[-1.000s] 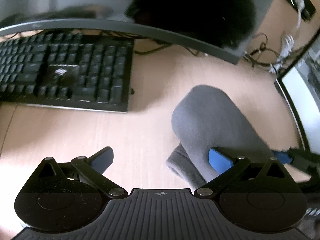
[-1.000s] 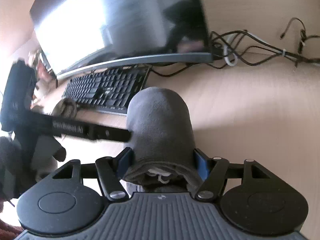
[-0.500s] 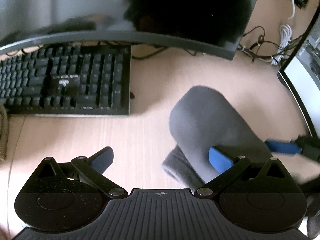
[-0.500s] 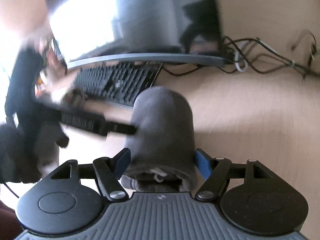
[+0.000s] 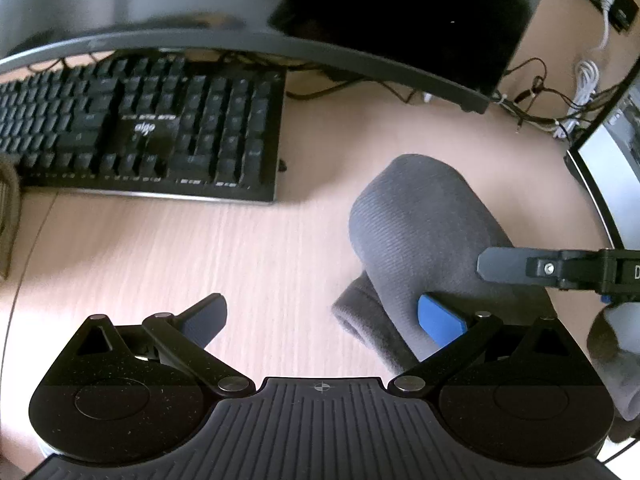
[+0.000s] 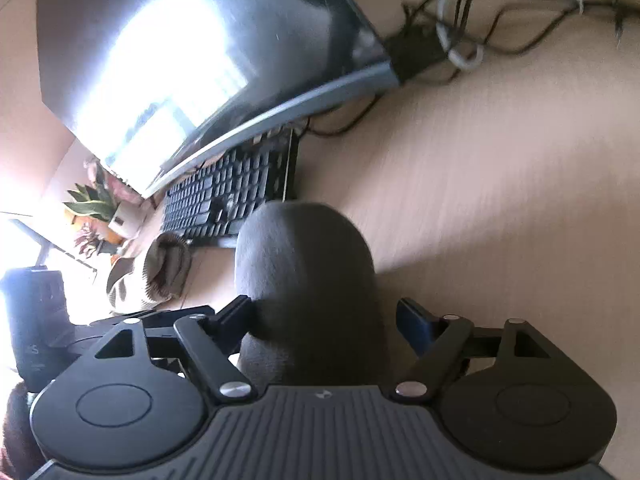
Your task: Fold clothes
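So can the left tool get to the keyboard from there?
Probably yes. The left tool is open and holds nothing, and only bare desk lies between it and the keyboard. The grey garment sits off to its right.

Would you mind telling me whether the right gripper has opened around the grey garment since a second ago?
Yes. The right gripper has opened: its right finger now stands clear of the grey garment, showing desk between them, where earlier both pads pressed the cloth.
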Demonstrator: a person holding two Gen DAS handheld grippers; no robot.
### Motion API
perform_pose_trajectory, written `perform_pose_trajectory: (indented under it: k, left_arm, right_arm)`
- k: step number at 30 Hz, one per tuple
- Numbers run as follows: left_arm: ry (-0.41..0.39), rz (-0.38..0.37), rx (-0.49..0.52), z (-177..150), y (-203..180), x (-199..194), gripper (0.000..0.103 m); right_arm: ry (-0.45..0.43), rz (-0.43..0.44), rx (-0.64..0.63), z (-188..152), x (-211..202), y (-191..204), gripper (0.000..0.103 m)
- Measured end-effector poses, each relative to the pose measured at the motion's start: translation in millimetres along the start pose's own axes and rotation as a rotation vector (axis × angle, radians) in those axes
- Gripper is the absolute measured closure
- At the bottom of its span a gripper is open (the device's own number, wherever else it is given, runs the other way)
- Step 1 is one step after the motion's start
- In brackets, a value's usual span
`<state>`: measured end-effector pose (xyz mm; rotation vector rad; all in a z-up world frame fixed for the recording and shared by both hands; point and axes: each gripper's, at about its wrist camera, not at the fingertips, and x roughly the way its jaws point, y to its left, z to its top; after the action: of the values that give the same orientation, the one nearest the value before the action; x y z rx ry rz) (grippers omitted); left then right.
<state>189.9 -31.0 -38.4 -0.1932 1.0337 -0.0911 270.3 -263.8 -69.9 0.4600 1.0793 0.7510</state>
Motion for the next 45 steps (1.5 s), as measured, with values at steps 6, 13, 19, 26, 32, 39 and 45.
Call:
perform_pose_trajectory:
  k: [6,13,19,26,32,39,45]
  left_arm:
    - [0.008,-0.031,-0.064,-3.3,15.0,-5.8,0.000]
    - [0.007,0.050,-0.158,8.6,45.5,-8.9,0.000]
    - [-0.044,0.014,-0.121,30.8,29.6,-12.8,0.000]
    - [-0.062,-0.103,-0.004,45.3,-26.2,-4.3,0.000]
    - [-0.042,-0.184,0.089,44.6,-71.7,12.9,0.000]
    - [0.015,-0.211,0.089,37.8,-73.1,38.2,0.000]
    - [0.048,-0.207,0.090,34.0,-60.3,46.2,0.000]
  right_arm:
    - [0.026,0.000,-0.008,-13.4,-1.1,10.8,0.038]
    - [-0.141,0.042,0.224,-4.9,-27.6,-17.4,0.047]
    - [-0.272,-0.257,-0.001,-1.3,-48.1,10.0,0.044]
    - [-0.236,-0.408,-0.174,-42.1,-31.7,35.3,0.038]
    - [-0.251,-0.445,-0.219,-56.2,-27.6,41.0,0.031]
    - [-0.239,-0.416,-0.208,-64.3,-32.3,33.0,0.023]
    - [-0.229,-0.330,-0.143,-66.3,-58.0,19.2,0.020]
